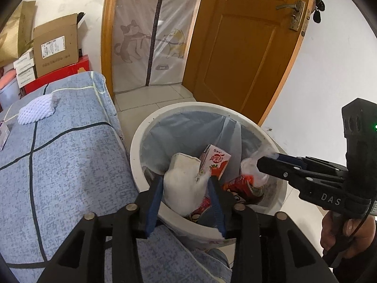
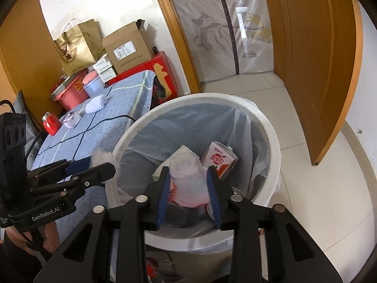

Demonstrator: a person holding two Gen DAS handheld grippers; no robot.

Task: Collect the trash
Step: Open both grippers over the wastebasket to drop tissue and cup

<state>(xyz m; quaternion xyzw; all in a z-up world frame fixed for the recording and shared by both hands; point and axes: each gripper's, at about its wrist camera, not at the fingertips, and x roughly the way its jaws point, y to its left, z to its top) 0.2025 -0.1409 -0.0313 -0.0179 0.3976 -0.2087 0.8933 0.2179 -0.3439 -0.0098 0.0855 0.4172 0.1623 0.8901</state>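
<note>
Both loads hang over the bin (image 2: 271, 127): left claw (image 1: 186, 184) clamped on a white wad (image 1: 182, 184), right claw (image 2: 188, 179) clamped on a crumpled plastic cup (image 2: 188, 176). The wad sits near the rim at six o'clock; dropped here, it could catch the edge and miss. Foam net (image 1: 36, 112) waits on the tabletop (image 1: 70, 165) at ten o'clock.

The left gripper (image 1: 186, 184) is closed on a white wad, fingers (image 1: 154, 202) pointing forward and down. The right gripper (image 2: 188, 184) clamps a clear cup, angled the same way, beside the left.
</note>
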